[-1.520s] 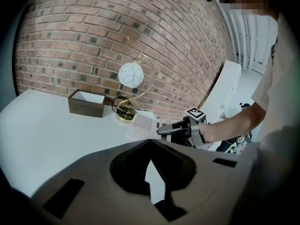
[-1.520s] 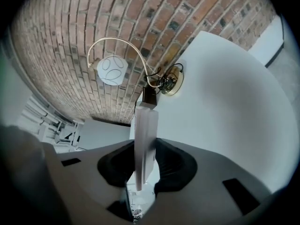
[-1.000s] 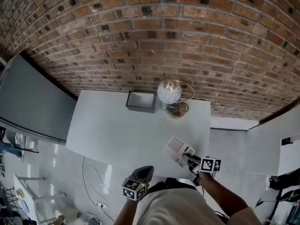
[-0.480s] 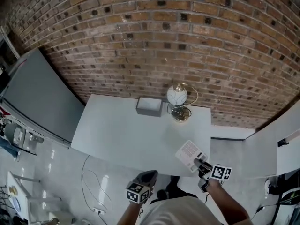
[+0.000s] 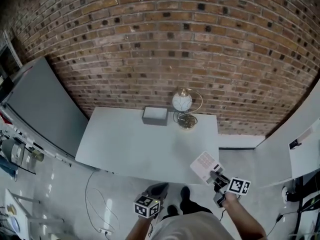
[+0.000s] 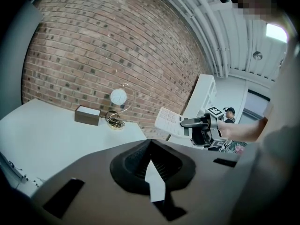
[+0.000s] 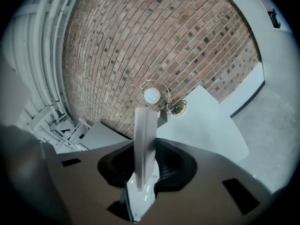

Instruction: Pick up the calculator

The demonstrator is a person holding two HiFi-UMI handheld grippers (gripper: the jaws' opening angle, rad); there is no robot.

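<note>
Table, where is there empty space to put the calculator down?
The table is bare across its left side and front, all the way from the box to the near edge. It's crowded only at the back by the brick wall, where box and globe ornament stand. The right gripper holds the calculator.

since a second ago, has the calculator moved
Yes. The calculator has risen off the table, held by the right gripper over the near right corner.
</note>
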